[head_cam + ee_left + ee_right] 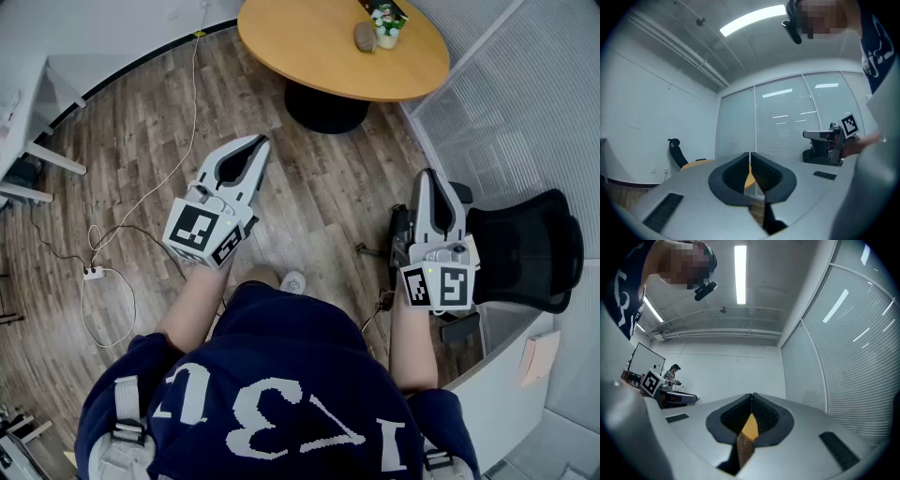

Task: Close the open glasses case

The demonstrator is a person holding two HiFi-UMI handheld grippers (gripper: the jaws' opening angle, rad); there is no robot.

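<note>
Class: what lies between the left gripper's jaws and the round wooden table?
Only bare plank floor, seen in the head view; nothing stands between the left gripper and the round table.

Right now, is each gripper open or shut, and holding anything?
left gripper: shut, nothing between its tongs.
right gripper: shut, nothing between its tongs.

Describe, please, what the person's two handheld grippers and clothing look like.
Both the left gripper and right gripper are pale grey, tapering plastic shells with dark ribbed pads. Each carries a cube with black-and-white square markers. The person wears a navy short-sleeved shirt with white print.
</note>
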